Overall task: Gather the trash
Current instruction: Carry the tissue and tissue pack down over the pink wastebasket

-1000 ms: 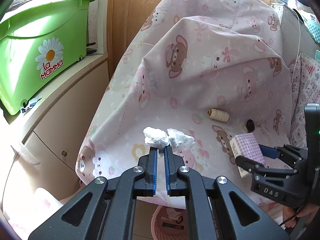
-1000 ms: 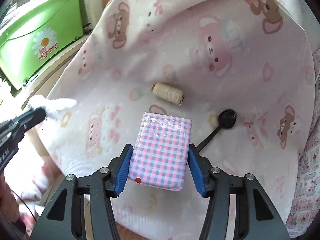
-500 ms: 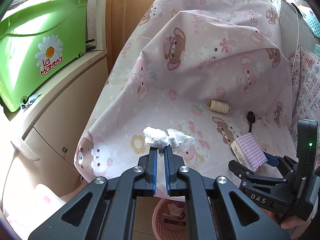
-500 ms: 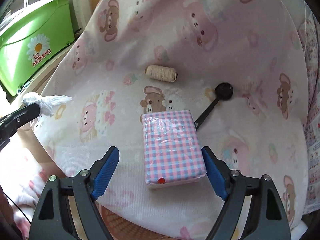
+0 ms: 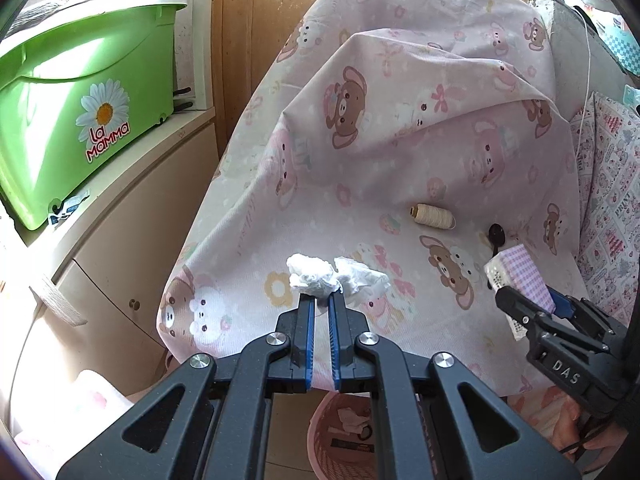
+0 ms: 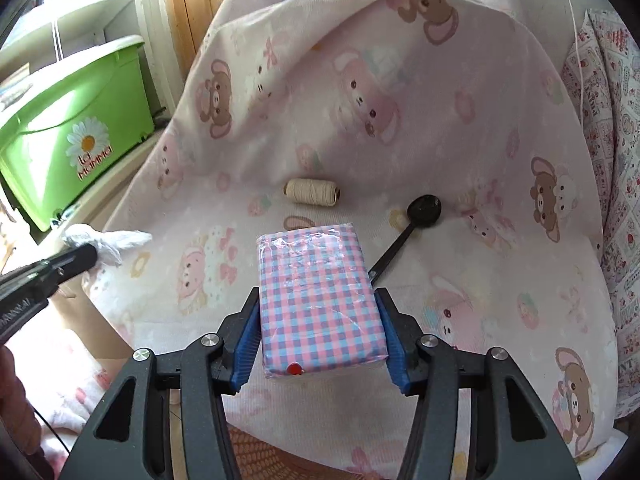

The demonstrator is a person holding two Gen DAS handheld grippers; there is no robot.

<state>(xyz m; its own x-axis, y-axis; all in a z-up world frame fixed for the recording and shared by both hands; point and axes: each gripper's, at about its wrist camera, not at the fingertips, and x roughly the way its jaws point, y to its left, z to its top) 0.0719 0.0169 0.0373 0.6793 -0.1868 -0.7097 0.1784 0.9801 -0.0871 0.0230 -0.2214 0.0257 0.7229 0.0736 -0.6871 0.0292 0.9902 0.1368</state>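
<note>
- Crumpled white tissue (image 5: 320,280) pinched at the fingertips of the left gripper (image 5: 322,300), blue pads drawn in narrow on its lower part, held in the air over the front left edge of the cloth-covered surface (image 5: 400,184).
- Same tissue (image 6: 108,244) visible from the right wrist view, sticking out past the dark left fingers (image 6: 76,258) at the left edge of the surface.
- Pink-and-blue checked packet (image 6: 320,300), wrapped in shiny film with a red dot on its near end, clamped between the blue pads of the right gripper (image 6: 318,312), one pad on each long side.
- Whether lifted or touching the cloth: cannot tell.
- Same packet (image 5: 520,276) seen in the left wrist view at the front right edge, held by the right gripper (image 5: 532,308).
- Beige thread spool (image 6: 312,191) lying on its side on the cloth, beyond the packet, well apart from it.
- Black spoon (image 6: 408,228) lying right of the spool, bowl away, handle running back behind the packet's right corner.
- Pink basket (image 5: 344,432) below the front edge of the surface, under the left gripper, scraps of paper inside.
- Green tub (image 5: 80,104) with a daisy and "La Mamma" lettering on a cream cabinet (image 5: 128,248) to the left of the surface.
</note>
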